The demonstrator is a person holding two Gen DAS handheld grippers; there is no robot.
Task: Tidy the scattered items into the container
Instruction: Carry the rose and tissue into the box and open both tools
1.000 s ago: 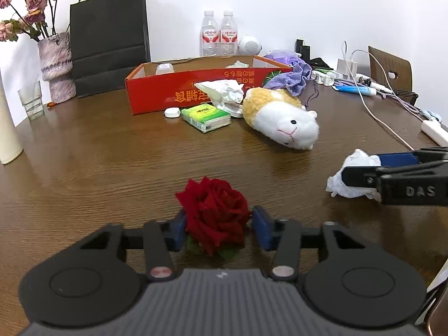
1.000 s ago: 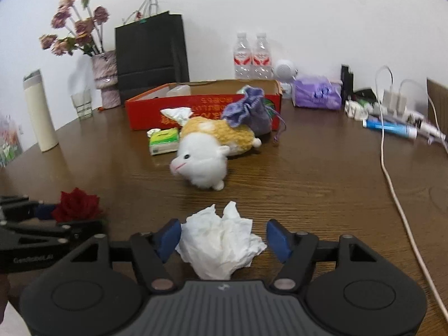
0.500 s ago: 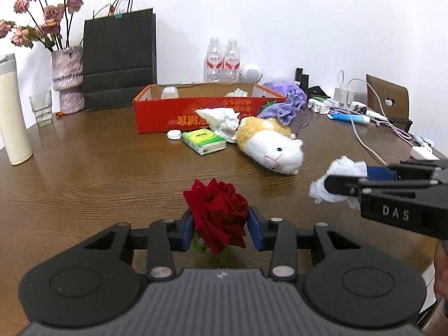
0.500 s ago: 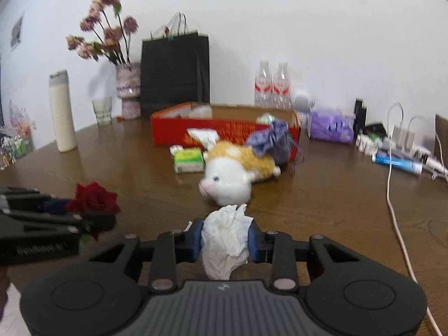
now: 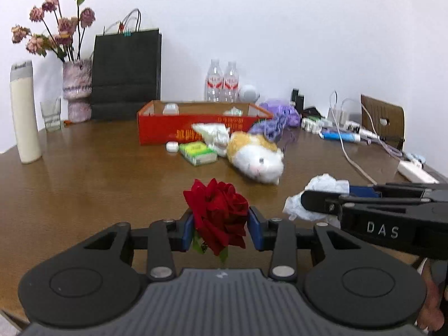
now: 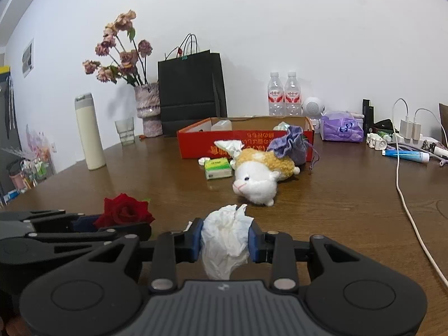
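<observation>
Left gripper [image 5: 220, 224] fingers clamped on red rose [image 5: 217, 212]; right gripper [image 6: 225, 239] fingers clamped on crumpled tissue [image 6: 225, 238], both above tabletop [image 6: 336, 196], red box [image 6: 246, 137] far.

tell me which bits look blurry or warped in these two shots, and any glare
Left wrist view: the plush hamster and purple pouch smear with motion blur, the red rose stays sharp. Right wrist view: crisper overall, the wall bows in fisheye curve, corners vignette dark. Both views: soft ceiling sheen on the wooden table.

Home rm: vase [image 6: 147, 109], plush toy [image 6: 261, 172], wood table [image 6: 350, 196]
</observation>
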